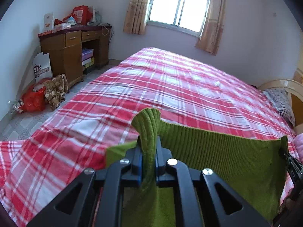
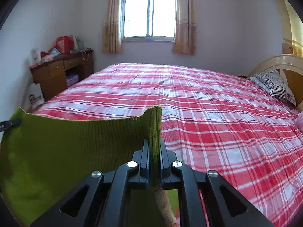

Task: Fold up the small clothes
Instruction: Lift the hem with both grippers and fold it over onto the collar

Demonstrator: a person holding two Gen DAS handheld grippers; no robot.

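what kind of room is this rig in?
A home bedroom, most likely: a large bed under a red plaid sheet with a pillow at the headboard, a cluttered wooden desk, and a curtained window.

One green knit garment [image 1: 227,151], two hand-held grippers, one pillow [image 2: 274,85].

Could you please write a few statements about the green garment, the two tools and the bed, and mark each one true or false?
1. The left tool is shut on the green garment. True.
2. The right tool is open and holds nothing. False: it is shut on the garment's other end.
3. The garment lies flat on the bed. False: it hangs stretched between the two tools, above the plaid sheet.
4. The bed has a red and white plaid sheet. True.
5. A pillow lies by the headboard. True.
6. The curtains cover the window. False: they hang at its sides.
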